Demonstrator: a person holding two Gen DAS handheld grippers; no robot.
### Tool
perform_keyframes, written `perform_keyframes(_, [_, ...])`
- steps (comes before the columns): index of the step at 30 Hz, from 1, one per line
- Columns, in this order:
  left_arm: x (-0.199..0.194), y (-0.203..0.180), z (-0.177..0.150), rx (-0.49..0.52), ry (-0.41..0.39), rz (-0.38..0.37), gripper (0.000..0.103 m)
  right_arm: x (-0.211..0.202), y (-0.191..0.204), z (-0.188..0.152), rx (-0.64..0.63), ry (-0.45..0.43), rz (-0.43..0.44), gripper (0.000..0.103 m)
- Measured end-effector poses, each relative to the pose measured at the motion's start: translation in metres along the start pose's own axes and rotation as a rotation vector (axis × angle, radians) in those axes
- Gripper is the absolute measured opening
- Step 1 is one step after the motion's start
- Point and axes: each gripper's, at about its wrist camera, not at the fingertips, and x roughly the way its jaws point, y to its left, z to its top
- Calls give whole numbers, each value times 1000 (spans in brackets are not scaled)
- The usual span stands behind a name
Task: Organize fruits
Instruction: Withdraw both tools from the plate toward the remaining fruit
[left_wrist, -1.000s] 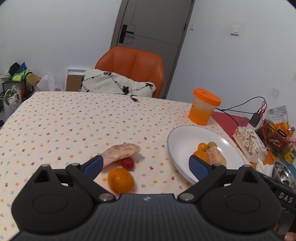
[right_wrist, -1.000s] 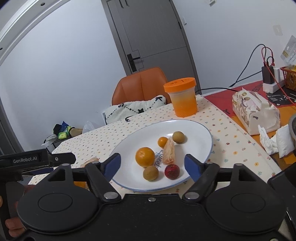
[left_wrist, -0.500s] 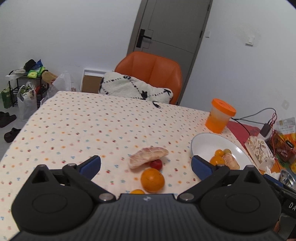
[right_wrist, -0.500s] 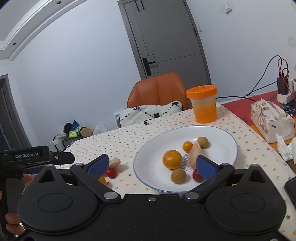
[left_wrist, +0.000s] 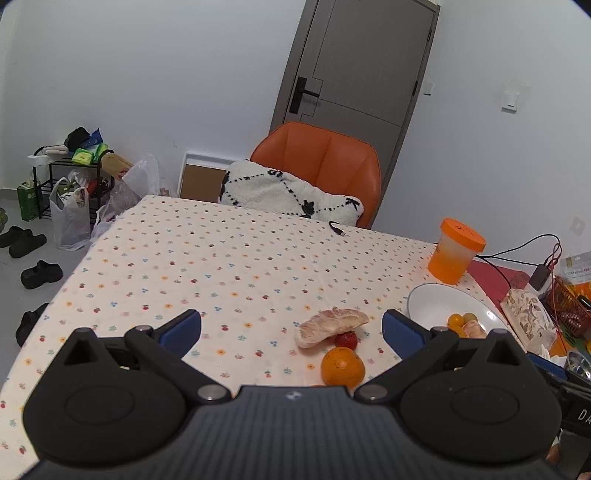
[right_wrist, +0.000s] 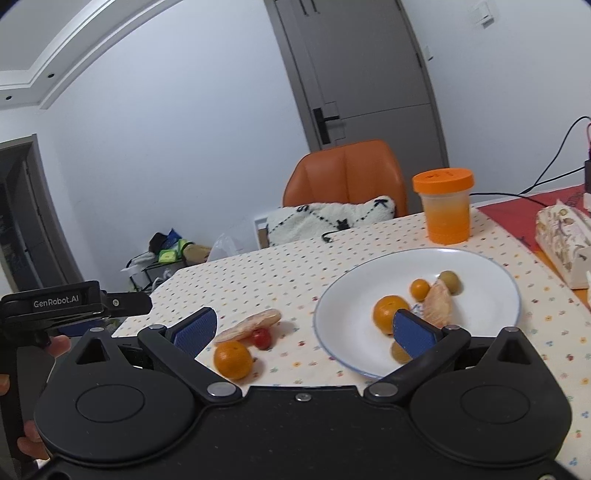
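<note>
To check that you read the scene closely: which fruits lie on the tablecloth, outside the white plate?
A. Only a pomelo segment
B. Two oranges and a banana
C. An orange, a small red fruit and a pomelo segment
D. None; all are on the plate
C: the orange, small red fruit and pomelo segment sit together on the tablecloth, left of the white plate.

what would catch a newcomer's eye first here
The white plate of small fruit at the table's right, with an orange, a red berry and a peeled citrus piece loose on the dotted cloth beside it. Behind stands an orange-lidded cup.
</note>
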Motion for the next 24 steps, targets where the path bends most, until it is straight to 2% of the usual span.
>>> perform_keyframes(11, [5, 15, -7, -20, 48, 18, 103, 12, 18, -4, -33, 38, 43, 102])
perform_keyframes(24, [14, 29, -19, -13, 69, -2, 102, 39, 33, -11, -43, 110, 78, 80])
